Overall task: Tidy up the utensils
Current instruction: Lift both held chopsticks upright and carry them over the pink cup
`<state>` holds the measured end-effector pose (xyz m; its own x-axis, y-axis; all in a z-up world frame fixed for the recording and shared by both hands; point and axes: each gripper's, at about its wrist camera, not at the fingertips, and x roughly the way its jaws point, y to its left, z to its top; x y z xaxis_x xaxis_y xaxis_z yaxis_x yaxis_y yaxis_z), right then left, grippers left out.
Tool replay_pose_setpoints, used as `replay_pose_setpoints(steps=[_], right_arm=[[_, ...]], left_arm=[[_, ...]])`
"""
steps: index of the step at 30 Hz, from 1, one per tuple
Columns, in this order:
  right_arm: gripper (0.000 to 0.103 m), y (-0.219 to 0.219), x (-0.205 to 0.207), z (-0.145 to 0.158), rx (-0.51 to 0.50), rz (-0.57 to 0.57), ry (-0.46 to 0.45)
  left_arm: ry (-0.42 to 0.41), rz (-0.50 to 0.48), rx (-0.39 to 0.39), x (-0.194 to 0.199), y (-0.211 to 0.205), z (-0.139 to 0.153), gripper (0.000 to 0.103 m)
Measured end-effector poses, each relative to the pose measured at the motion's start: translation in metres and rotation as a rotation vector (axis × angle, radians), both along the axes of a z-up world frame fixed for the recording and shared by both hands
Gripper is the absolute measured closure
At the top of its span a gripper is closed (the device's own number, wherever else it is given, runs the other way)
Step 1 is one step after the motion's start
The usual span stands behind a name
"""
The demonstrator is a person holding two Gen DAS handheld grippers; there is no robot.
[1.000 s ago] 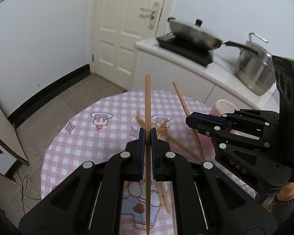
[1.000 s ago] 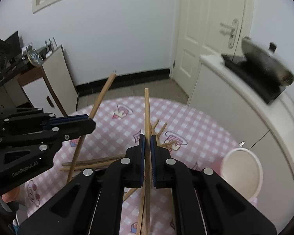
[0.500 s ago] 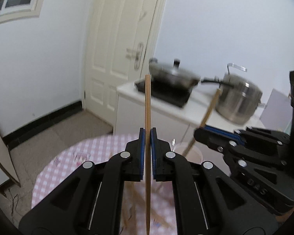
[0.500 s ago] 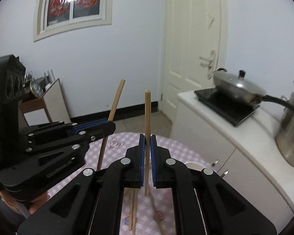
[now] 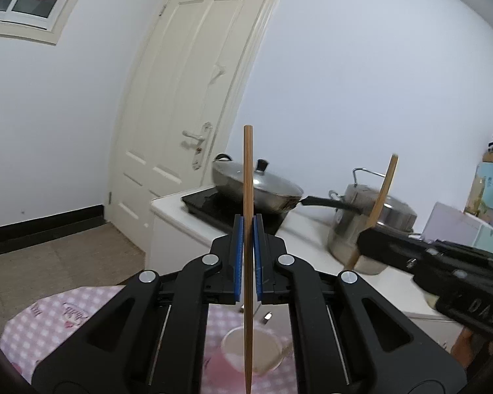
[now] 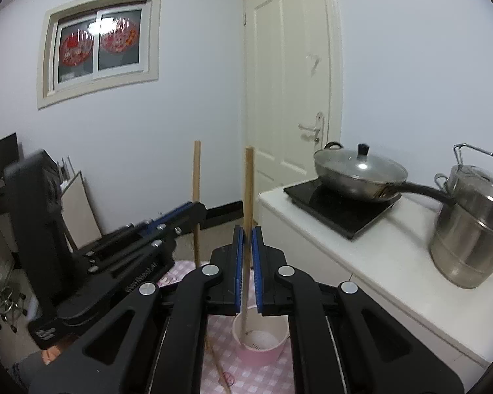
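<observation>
My left gripper (image 5: 248,221) is shut on a wooden chopstick (image 5: 248,177) held upright; its lower tip hangs over a pink cup (image 5: 251,349) on the checked tablecloth. My right gripper (image 6: 246,231) is shut on another chopstick (image 6: 247,190), also upright, whose lower end reaches down into the pink cup (image 6: 259,344). The right gripper with its chopstick (image 5: 383,197) shows at the right of the left wrist view. The left gripper (image 6: 194,208) with its chopstick (image 6: 196,170) shows at the left of the right wrist view.
A white counter (image 6: 394,262) stands right behind the table, with a black cooktop (image 6: 338,203), a lidded wok (image 6: 358,170) and a steel pot (image 6: 470,233). A white door (image 6: 289,98) is at the back. A loose chopstick (image 6: 218,366) lies on the pink checked table (image 5: 49,321).
Both grippers have tilted up from looking down at the table to level, turning their chopsticks upright, and have moved over the pink cup. The loose chopsticks on the table have dropped out of view.
</observation>
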<state>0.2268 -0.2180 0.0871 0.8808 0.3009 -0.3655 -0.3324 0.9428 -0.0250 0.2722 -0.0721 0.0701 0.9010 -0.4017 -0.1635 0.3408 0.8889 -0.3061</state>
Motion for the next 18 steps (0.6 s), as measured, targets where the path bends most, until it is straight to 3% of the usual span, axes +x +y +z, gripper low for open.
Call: replay_pose_setpoints(steps=[9, 18], right_arm=[[0.099, -0.021, 0.013, -0.004, 0.020, -0.039, -0.048], [0.099, -0.023, 0.039, -0.051, 0.016, -0.036, 0.057]], left_arm=[[-0.036, 0.025, 0.015, 0.022, -0.028, -0.025, 0.097], [0.035, 0.043, 0.071, 0.036, -0.030, -0.068, 0.097]])
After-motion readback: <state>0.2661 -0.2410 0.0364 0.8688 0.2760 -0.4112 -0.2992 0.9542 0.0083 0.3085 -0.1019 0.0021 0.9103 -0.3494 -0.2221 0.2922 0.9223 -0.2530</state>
